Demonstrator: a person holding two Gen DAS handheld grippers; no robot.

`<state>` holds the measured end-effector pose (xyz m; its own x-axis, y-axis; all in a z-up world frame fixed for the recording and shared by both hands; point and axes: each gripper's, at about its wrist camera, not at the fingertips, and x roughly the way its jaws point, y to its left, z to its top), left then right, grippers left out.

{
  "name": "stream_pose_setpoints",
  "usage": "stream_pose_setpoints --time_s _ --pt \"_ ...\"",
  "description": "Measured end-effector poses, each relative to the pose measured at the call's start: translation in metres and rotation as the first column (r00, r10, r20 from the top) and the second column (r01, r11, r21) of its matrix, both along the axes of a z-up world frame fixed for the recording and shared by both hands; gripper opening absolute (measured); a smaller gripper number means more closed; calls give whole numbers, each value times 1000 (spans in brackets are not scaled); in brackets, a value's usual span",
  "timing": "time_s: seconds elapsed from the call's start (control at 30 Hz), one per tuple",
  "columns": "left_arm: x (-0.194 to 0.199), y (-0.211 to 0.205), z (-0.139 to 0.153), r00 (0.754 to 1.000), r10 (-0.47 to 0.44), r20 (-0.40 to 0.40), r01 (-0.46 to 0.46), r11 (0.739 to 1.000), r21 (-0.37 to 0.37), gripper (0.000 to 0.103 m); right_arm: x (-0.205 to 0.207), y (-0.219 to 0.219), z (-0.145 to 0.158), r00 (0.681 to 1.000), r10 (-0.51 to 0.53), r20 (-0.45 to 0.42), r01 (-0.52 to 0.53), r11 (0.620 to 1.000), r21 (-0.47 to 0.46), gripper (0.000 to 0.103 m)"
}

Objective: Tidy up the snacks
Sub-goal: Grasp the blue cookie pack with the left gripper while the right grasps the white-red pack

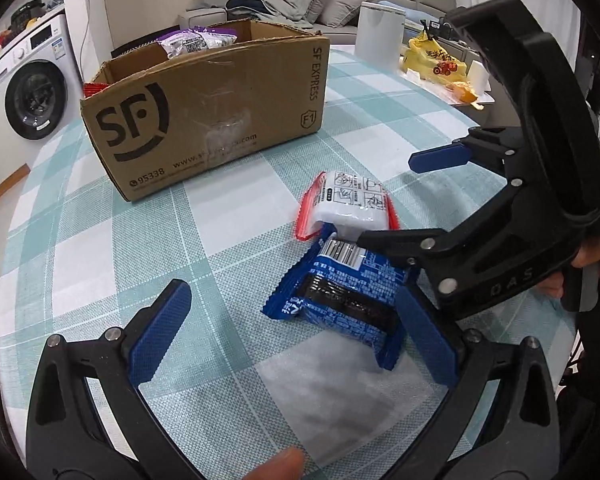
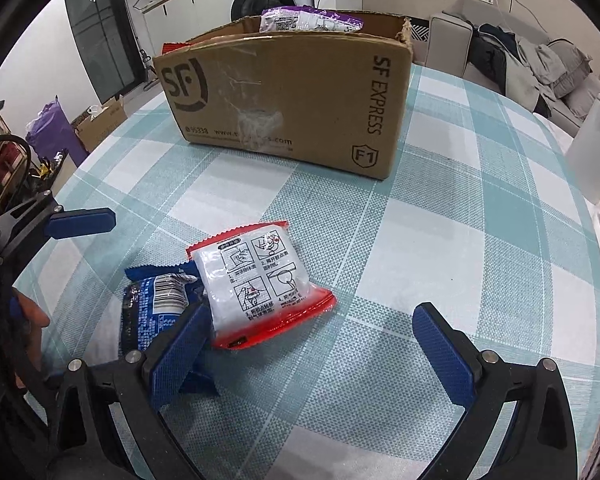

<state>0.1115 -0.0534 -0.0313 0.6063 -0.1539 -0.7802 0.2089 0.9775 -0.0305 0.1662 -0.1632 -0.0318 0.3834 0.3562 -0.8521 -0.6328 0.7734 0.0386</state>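
A blue snack packet (image 1: 340, 304) (image 2: 156, 312) lies on the checked tablecloth, with a red-and-white packet (image 1: 348, 204) (image 2: 260, 284) overlapping its far end. My left gripper (image 1: 296, 328) is open, its jaws wide on either side of the blue packet. My right gripper (image 2: 312, 344) is open and low over the red-and-white packet, one finger resting by the blue packet; it also shows in the left wrist view (image 1: 412, 200). The brown SF Express box (image 1: 204, 120) (image 2: 292, 100) stands behind, with a purple packet (image 1: 196, 40) (image 2: 308, 20) and a red one (image 1: 96, 88) inside.
A white cylinder container (image 1: 380, 36) and a yellow bag (image 1: 432, 60) stand at the table's far right. A washing machine (image 1: 32, 92) and a sofa (image 1: 300, 0) are beyond the table. Checked tablecloth (image 2: 440, 240) stretches right of the packets.
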Motion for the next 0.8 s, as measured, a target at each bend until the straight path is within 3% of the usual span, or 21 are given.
stream_pose_setpoints --time_s 0.2,0.6,0.8 --pt "3 7 -1 1000 19 -3 -19 1000 -9 102 2 3 0 1000 -10 16 10 999 30 101" --pt "10 25 -4 996 85 -19 -84 996 18 102 3 6 3 1000 3 15 -4 997 80 61" --pt "15 43 -6 986 167 -29 -167 986 13 102 1 3 8 1000 3 28 -6 995 103 59"
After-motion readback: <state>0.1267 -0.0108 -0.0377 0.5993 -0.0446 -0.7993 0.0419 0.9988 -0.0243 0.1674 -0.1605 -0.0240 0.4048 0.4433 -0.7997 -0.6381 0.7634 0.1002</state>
